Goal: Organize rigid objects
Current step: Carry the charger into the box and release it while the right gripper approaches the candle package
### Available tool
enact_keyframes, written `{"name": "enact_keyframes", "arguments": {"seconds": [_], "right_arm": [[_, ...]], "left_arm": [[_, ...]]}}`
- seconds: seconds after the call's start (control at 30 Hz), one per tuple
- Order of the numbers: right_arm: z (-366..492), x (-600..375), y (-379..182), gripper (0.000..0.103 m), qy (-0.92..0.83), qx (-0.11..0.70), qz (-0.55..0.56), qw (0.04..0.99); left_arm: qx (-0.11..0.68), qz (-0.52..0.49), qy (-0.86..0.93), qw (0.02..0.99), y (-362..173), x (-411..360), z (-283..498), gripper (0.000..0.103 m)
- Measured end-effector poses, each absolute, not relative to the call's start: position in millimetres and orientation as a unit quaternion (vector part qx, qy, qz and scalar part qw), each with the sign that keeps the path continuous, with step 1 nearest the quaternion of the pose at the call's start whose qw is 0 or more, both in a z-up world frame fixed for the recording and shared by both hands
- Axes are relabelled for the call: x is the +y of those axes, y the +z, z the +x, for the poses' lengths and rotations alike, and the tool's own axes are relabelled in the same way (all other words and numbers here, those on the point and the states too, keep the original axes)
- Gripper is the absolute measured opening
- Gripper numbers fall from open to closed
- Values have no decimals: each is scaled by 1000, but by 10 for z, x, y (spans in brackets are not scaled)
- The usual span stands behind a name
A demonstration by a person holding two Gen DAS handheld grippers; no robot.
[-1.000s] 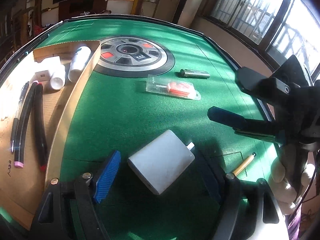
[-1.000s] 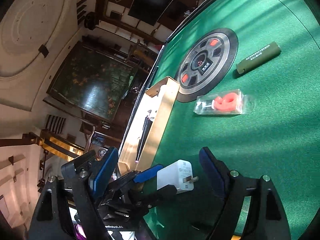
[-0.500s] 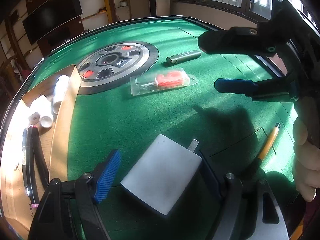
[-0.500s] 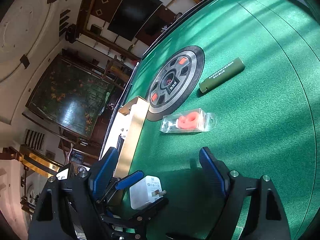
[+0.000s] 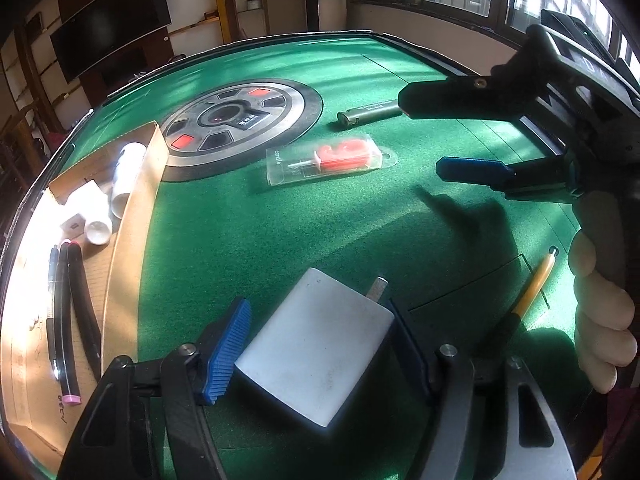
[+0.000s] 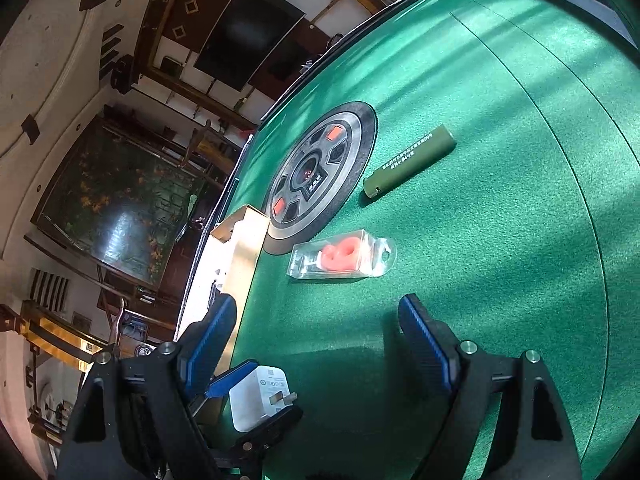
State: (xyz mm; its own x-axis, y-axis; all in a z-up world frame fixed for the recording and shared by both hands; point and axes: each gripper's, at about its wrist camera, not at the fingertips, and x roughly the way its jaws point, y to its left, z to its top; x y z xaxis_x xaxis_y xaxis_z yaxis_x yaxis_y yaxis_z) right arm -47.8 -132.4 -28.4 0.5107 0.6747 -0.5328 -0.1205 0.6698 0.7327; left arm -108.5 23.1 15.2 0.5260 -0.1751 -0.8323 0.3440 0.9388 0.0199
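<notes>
My left claw (image 5: pixel 320 344) has just been closing around the white charger (image 5: pixel 316 356) on the green surface (image 5: pixel 280 232); its blue pads (image 5: pixel 226 354) seem to touch the charger's sides, though the far pad is in shadow. My right claw (image 6: pixel 316 344) stands wide apart, holding nothing, above the felt near the clear packet with the red piece (image 6: pixel 340 258). The cardboard tray (image 5: pixel 132 220) lies at the left.

Open felt (image 5: pixel 248 248) between cardboard tray (image 5: pixel 132 216) and clear package (image 5: pixel 328 158)
</notes>
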Motion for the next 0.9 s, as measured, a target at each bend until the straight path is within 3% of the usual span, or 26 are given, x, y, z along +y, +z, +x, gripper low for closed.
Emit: {"name": "enact_keyframes", "arguments": {"seconds": [0.57, 0.77, 0.9], "right_arm": [[-466, -1317, -311, 82, 220, 431, 298, 823], [-441, -1301, -294, 82, 207, 434, 298, 825], [-402, -1169, -119, 82, 177, 439, 237, 849]], "left_arm": [[433, 57, -156, 886, 412, 512, -1267, 72], [408, 6, -159, 899, 704, 920, -1401, 72], [392, -15, -142, 909, 846, 1303, -1496, 72]]}}
